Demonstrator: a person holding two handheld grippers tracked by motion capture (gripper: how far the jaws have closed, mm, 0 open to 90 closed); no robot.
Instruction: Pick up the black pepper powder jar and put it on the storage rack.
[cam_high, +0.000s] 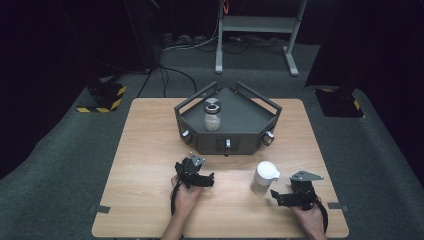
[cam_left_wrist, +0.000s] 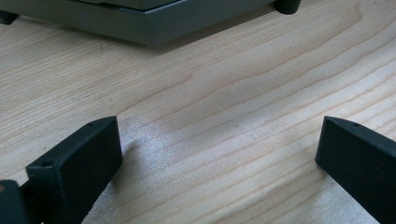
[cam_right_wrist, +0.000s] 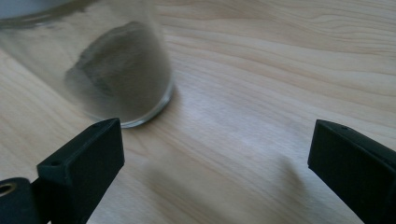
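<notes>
Both the left gripper (cam_high: 200, 178) and the right gripper (cam_high: 287, 196) rest spread and empty on the near table (cam_high: 150, 145), the right apparently poised beside the white-lidded jar (cam_high: 263, 177), a second jar (cam_high: 212, 114) standing in the far grey tray (cam_high: 247, 122).

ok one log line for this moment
left claw: open, empty | right claw: open beside white-lidded jar | second jar: upright in grey tray

Two hand-held grippers, both matte black: the left gripper (cam_high: 204, 180) and right gripper (cam_high: 280, 196) each carry a grey three-cornered plate on top and trail a black cable. Their blocky rectangular jaws show small round screw holes. The person's forearms are bare, without sleeves.
</notes>
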